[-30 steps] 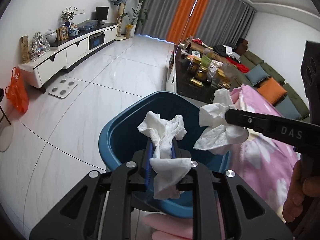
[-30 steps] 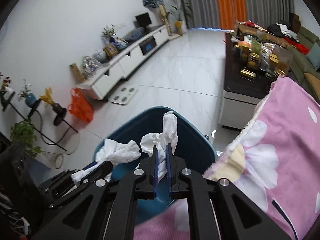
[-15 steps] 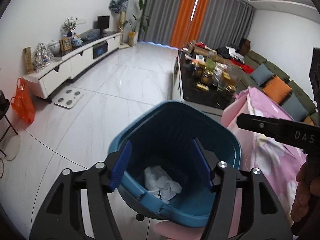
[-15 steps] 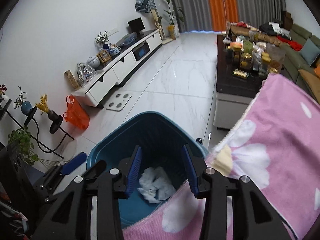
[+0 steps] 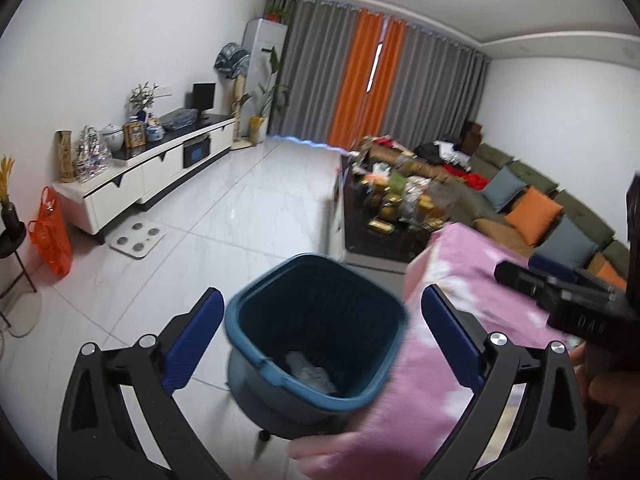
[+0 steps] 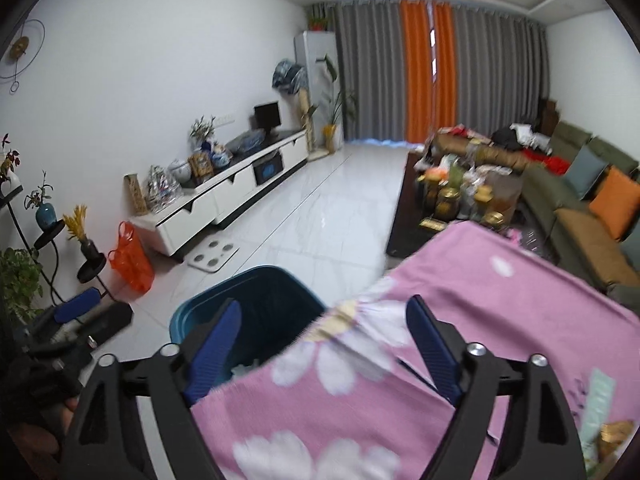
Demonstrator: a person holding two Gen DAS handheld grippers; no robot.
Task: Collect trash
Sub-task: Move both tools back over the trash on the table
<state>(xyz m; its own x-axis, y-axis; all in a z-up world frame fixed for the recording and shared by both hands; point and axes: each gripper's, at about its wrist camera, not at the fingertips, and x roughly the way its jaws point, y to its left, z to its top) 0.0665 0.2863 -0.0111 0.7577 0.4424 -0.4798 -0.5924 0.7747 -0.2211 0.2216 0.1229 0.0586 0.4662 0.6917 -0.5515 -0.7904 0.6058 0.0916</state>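
Note:
A dark blue trash bin [image 5: 316,332] stands on the white floor beside the pink flowered cloth. White crumpled tissues [image 5: 310,372] lie at its bottom. My left gripper [image 5: 320,320] is open and empty, above and behind the bin. My right gripper [image 6: 324,332] is open and empty, over the edge of the pink cloth [image 6: 460,340], with the bin [image 6: 256,304] to its lower left. A sliver of tissue [image 6: 244,369] shows in the bin. The right gripper also shows in the left wrist view [image 5: 560,292] at right.
A low dark table [image 5: 384,216] crowded with jars stands beyond the bin. A white TV cabinet [image 5: 152,168] lines the left wall, with an orange bag [image 5: 52,232] and a scale [image 5: 138,240] near it. A green sofa [image 6: 592,208] is at right.
Both grippers opened and dropped their tissues into the bin, then opened wider and pulled up and back from it. The views now tilt up toward the room.

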